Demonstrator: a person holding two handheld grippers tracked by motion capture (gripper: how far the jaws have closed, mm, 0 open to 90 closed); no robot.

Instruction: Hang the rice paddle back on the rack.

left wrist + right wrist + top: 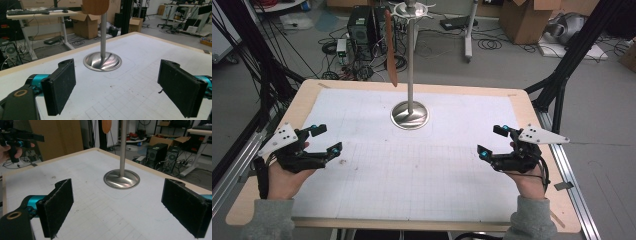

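Nearest to the person, the left claw [326, 138] and the right claw [493, 140] were held low over the surface [362, 200], one at each side and well apart from each other. Both had their jaws wide apart, and nothing was between them. In each gripper view the black pads [60, 87] were bare, with only the white gridded sheet [100, 215] behind them.

Farther on, in the middle of the surface, stood the metal stand [411, 60], upright on its round shiny base [410, 115]. Neither claw touched it; both were still far from it and pointed toward it.

At the top of the stand, a brown wooden spatula [390, 47] hung from the rack, beside the pole and clear of the surface. Its lower end showed also in the left gripper view [95, 6].

By my judgement, the work was at its very beginning: the spatula was not yet taken. The reach up to it, the grasp and the unhooking all remained to be done.
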